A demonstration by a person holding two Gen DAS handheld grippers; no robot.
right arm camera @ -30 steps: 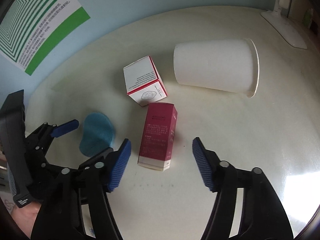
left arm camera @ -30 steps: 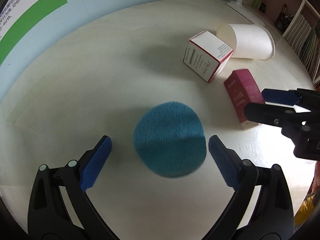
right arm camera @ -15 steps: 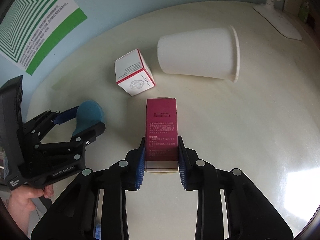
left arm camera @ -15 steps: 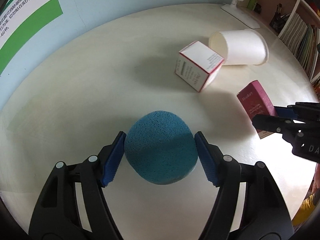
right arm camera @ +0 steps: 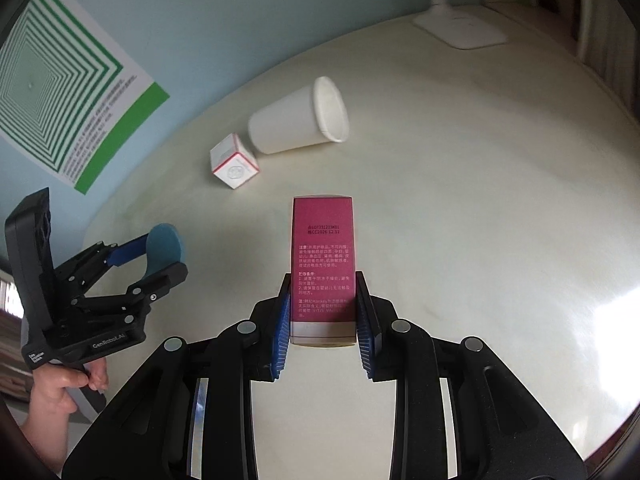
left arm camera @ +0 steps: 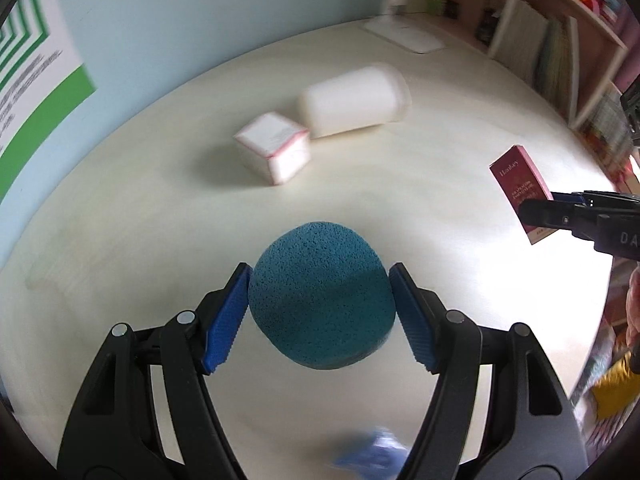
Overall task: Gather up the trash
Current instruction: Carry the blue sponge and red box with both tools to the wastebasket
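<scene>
My left gripper is shut on a round blue sponge, held above the pale table. In the right wrist view the same left gripper and blue sponge show at the left, a hand below them. My right gripper is shut on a crimson carton, lifted off the table; the crimson carton also appears at the right of the left wrist view. A small white box with red edges and a tipped white paper cup lie on the table further off.
A white lamp base stands at the table's far edge. Shelves with books line the right side. A green and white poster hangs on the blue wall. Something blue and blurred shows below the left gripper.
Both grippers closed on their things, the left on the sponge and the right on the crimson carton, then lifted them up and away from the white box and cup.
</scene>
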